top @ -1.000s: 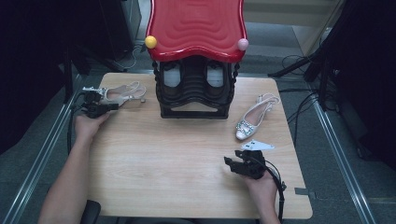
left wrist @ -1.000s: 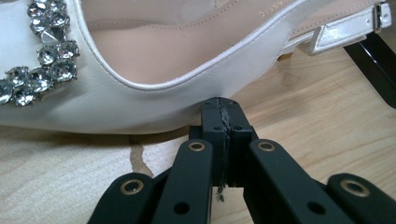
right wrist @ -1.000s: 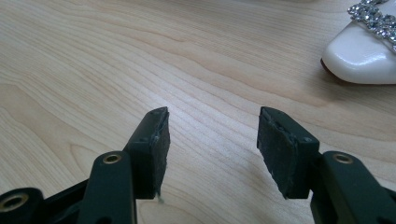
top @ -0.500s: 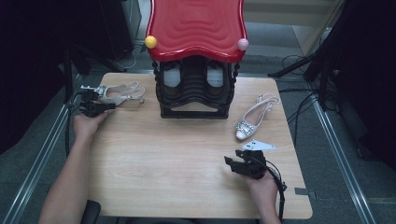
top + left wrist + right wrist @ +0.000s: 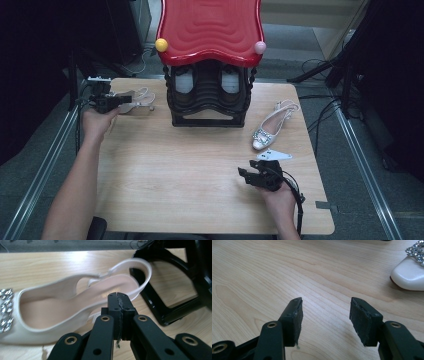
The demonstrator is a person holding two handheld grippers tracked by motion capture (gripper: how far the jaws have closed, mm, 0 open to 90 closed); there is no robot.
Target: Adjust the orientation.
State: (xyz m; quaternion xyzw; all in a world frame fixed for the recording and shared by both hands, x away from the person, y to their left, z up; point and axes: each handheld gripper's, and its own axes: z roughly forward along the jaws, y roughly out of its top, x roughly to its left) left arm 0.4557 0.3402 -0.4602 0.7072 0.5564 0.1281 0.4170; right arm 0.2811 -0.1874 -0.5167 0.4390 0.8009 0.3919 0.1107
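Observation:
A pale slingback shoe (image 5: 137,100) with a jewelled toe (image 5: 50,312) is at the table's far left. My left gripper (image 5: 124,100) is shut on its near side wall, pads pressed together (image 5: 117,297) at the rim, with the heel strap beyond. Its mate, a second shoe (image 5: 272,127), lies on the right of the table with its toe towards me; its white toe (image 5: 409,275) shows in the right gripper view. My right gripper (image 5: 243,174) rests low at the front right, open (image 5: 325,312), with bare wood between its jaws.
A black shoe rack (image 5: 210,107) with a red wavy top (image 5: 210,30) stands at the back middle; its black frame (image 5: 160,307) is just right of the held shoe. A white tag (image 5: 274,156) lies by the right gripper. The wooden table (image 5: 175,170) has metal rails along both sides.
My left hand has risen with its gripper still at the shoe's side. The right hand and gripper have stayed put.

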